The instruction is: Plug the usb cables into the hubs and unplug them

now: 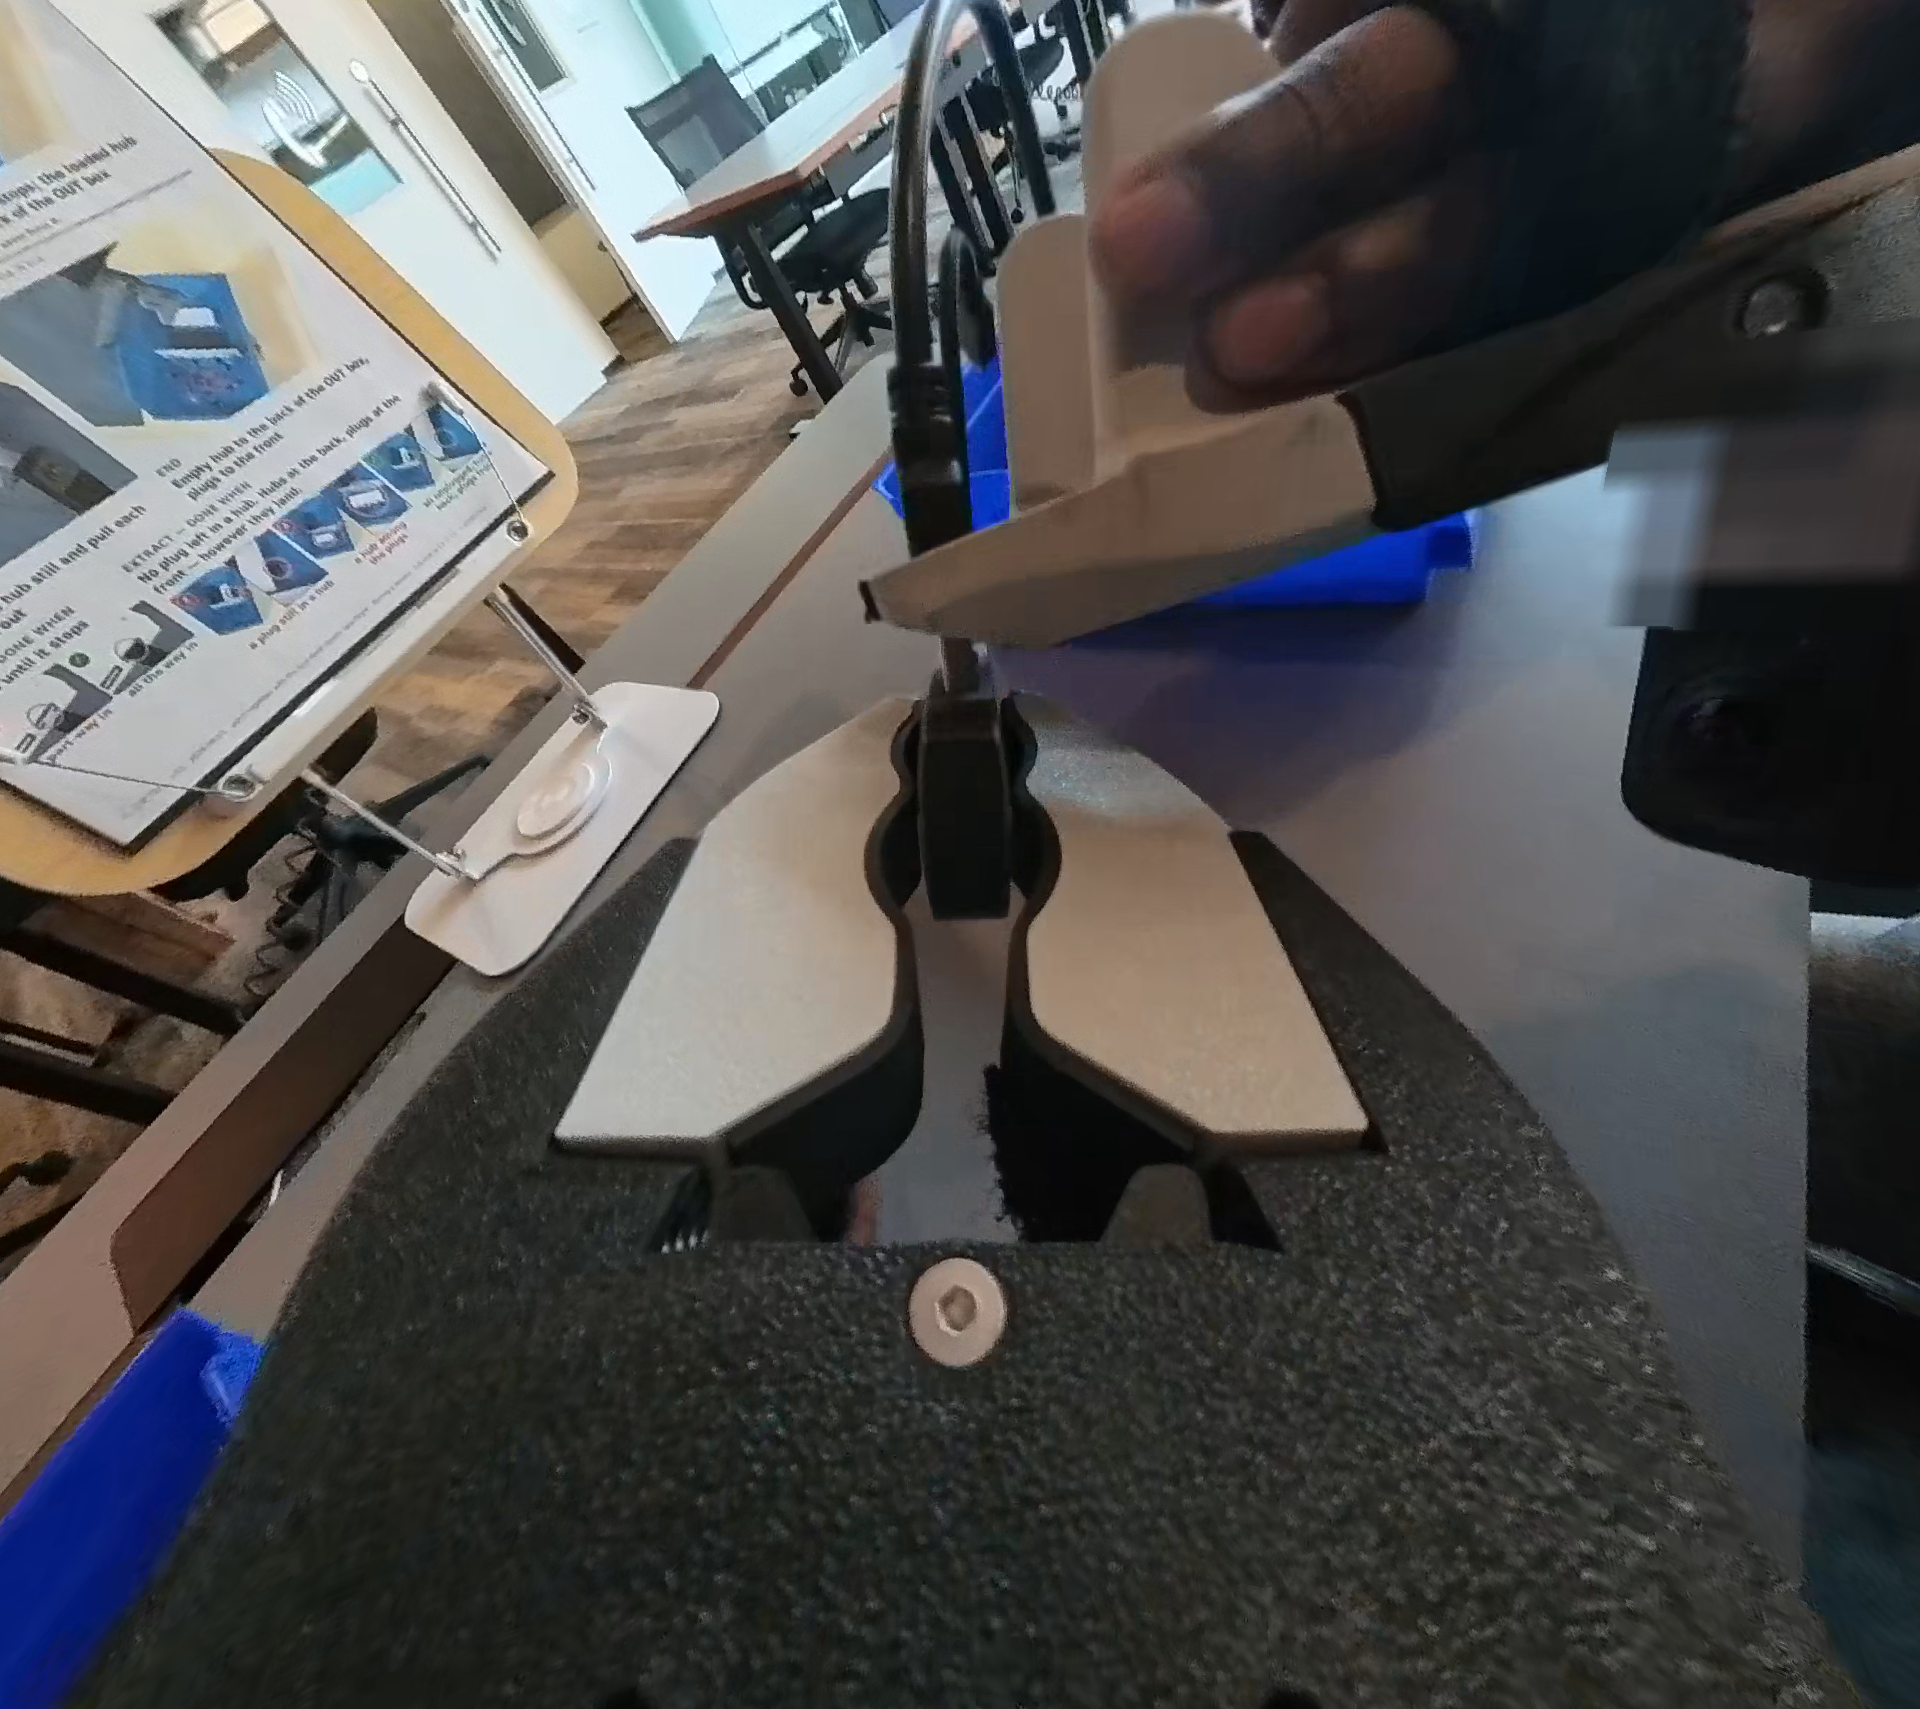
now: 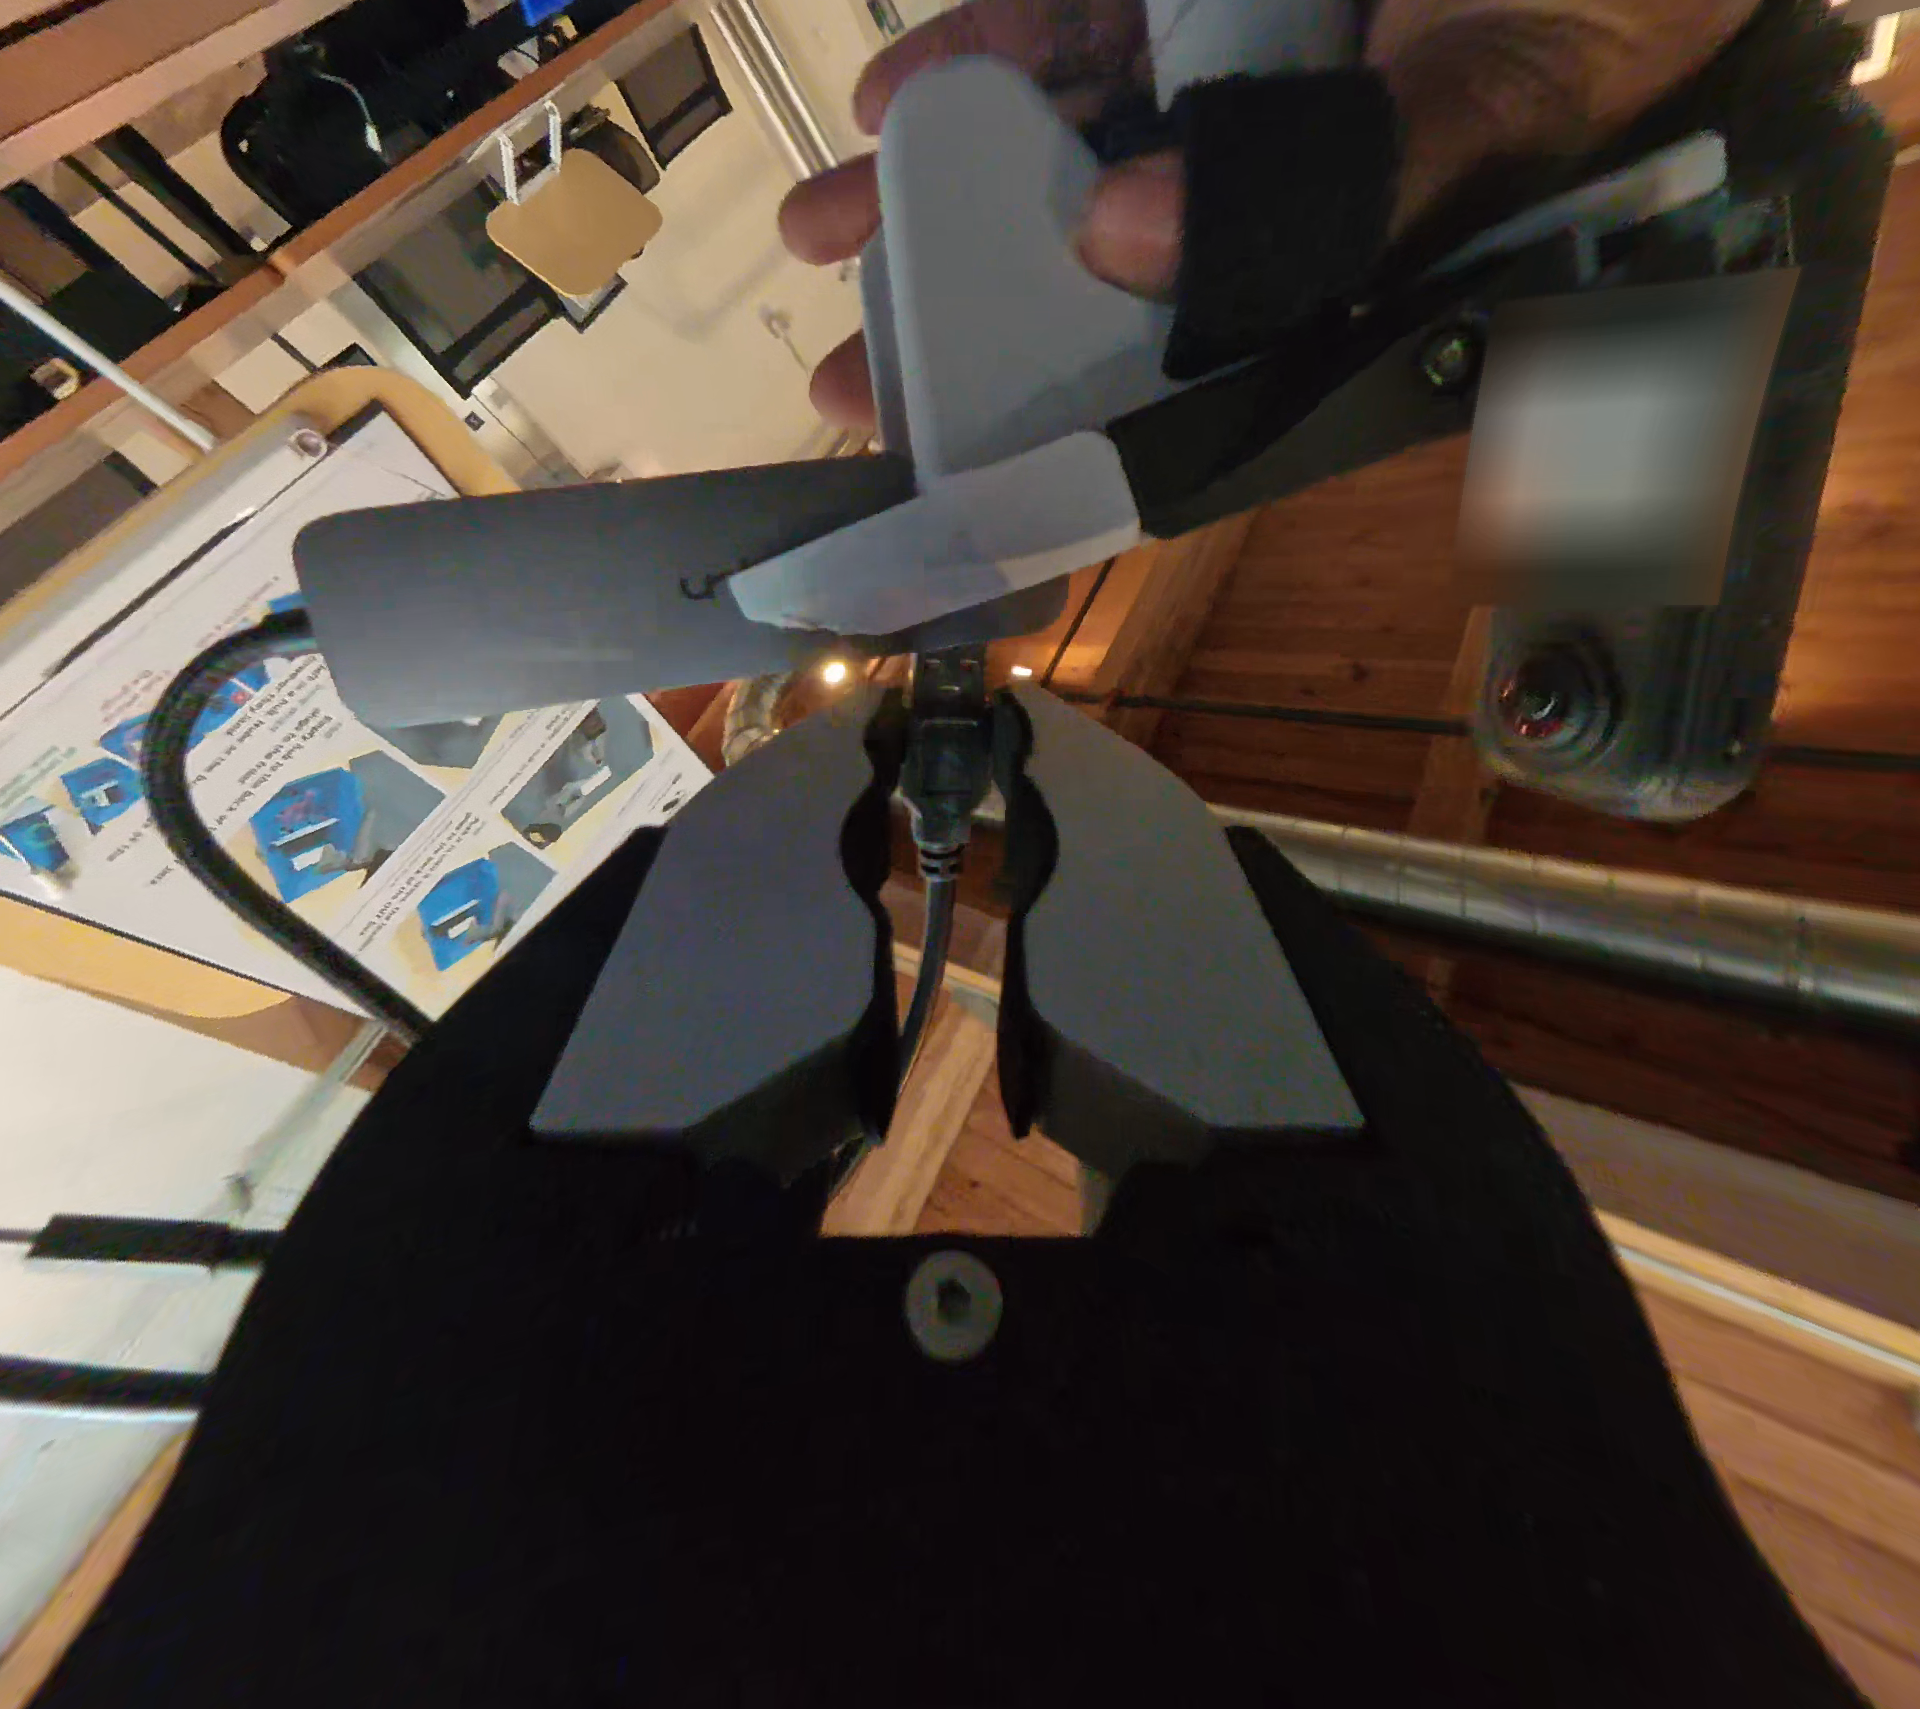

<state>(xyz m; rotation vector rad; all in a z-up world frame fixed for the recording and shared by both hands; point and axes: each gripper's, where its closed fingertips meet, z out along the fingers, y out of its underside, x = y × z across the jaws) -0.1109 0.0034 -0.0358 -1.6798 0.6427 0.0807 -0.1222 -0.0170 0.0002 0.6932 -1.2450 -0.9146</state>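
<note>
Left wrist view: my left gripper [image 1: 961,786] is clenched, its pale matte fingers with wavy inner edges pinching a thin, dark, flat-sided slab, the hub [image 1: 964,828], seen end-on. A glossy black cable [image 1: 914,205] arches up beyond it. My right gripper [image 1: 935,599] crosses just above, held by my hand [image 1: 1455,132], its pale wedge-shaped finger blurred. Behind lie a blue plastic bin [image 1: 1351,558], the smooth grey table [image 1: 1455,880] and a printed sheet [image 1: 208,464] on a rounded wooden stand.

Right wrist view: my right gripper [image 2: 940,724] grips the USB plug [image 2: 940,755], whose metal shell meets the long edge of the flat grey hub [image 2: 540,610]; how deep it sits I cannot tell. The plug's thin lead [image 2: 930,953] drops between my fingers. My left gripper [image 2: 831,589] clamps the hub's right end.
</note>
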